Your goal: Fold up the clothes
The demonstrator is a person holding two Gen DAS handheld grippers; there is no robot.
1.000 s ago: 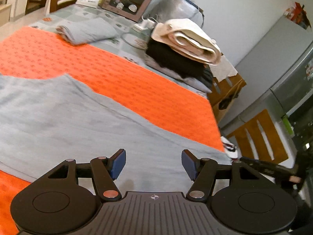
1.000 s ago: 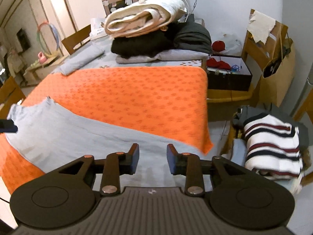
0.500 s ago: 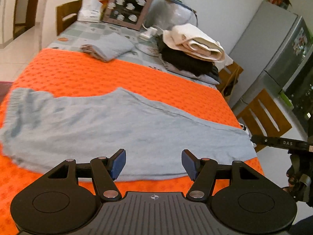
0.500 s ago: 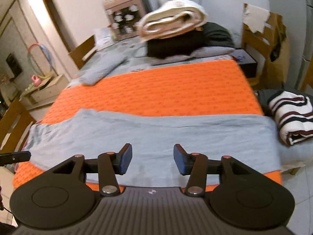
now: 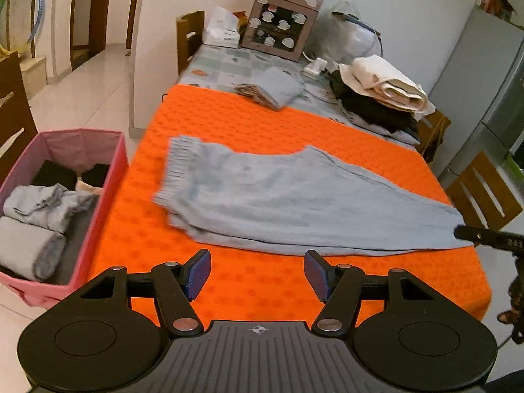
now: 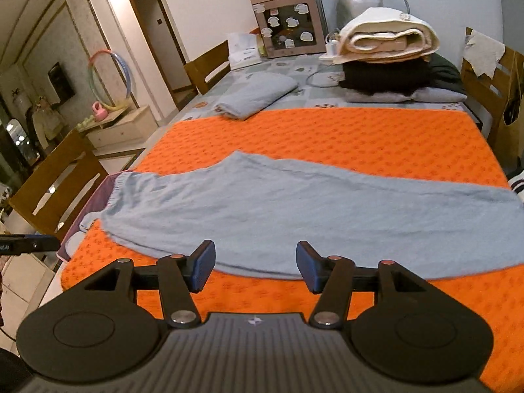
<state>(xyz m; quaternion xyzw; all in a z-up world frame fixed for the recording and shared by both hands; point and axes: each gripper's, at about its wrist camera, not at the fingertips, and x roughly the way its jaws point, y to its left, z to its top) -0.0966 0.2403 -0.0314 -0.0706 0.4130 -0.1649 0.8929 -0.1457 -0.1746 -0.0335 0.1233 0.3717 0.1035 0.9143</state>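
Grey trousers (image 5: 294, 203) lay flat on the orange mat (image 5: 262, 131). Left gripper (image 5: 257, 276) was spread, empty; right gripper (image 6: 255, 267) was opening, nothing between its jaws.

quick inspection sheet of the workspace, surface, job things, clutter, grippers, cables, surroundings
surface: orange mat covers the near part of the table.
job's things: grey trousers lie flat across the mat, waistband toward the pink bin; folded grey garment lies beyond the mat.
clutter: cream blanket atop dark clothes, printed box.
grippers: left gripper open, empty; right gripper opening, nothing between the jaws.
cables: white cord on the far tabletop.
surroundings: wooden chairs, fridge, hoop.
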